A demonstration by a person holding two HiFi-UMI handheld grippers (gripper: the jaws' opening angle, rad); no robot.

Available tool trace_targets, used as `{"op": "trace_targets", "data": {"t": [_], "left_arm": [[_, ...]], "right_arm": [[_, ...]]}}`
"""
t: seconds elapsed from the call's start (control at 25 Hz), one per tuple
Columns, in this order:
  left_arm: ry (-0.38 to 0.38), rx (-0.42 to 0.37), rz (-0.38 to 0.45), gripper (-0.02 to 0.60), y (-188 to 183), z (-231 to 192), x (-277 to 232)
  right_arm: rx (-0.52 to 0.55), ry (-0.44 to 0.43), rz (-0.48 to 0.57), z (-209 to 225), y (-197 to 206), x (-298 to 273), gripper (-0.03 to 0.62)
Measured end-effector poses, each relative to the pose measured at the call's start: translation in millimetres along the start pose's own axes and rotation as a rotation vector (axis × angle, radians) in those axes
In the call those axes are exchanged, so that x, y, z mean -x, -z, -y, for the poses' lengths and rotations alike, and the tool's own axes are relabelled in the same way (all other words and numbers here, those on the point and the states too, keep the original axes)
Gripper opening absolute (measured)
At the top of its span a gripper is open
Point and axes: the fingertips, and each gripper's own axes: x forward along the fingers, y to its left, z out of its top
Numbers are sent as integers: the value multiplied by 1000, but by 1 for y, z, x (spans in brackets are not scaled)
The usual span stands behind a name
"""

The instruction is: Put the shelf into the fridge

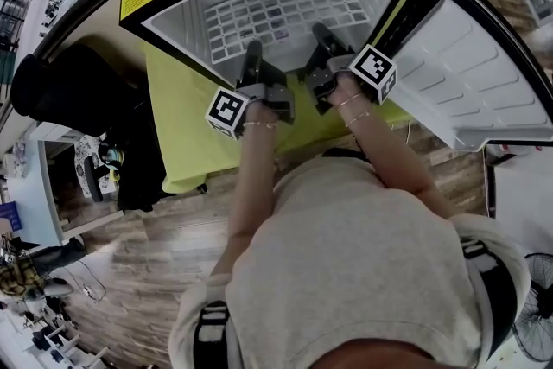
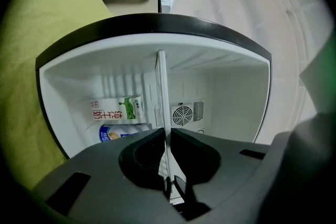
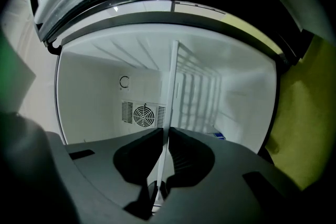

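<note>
The shelf (image 1: pixel 276 13) is held inside the open fridge (image 1: pixel 177 23), its near edge clamped by the left gripper (image 1: pixel 253 56) and the right gripper (image 1: pixel 321 37). A milk carton (image 2: pixel 116 108) and a blue-labelled pack (image 2: pixel 119 132) are seen behind it.

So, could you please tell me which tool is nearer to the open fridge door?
Right. The right tool grips the shelf on the side next to the open fridge door; the left tool grips it farther off, beyond the right tool.
</note>
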Motion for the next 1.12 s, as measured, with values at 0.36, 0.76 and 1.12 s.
{"op": "trace_targets", "data": {"t": [0.36, 0.76, 1.12], "left_arm": [[-15, -3, -9, 34, -4, -2, -10], [-22, -21, -10, 37, -7, -4, -18], [-35, -70, -7, 48, -6, -3, -17]], "right_arm": [[-3, 3, 6, 1, -3, -10, 43], [18, -9, 1, 1, -5, -17, 44], [63, 4, -14, -1, -4, -17, 54]]}}
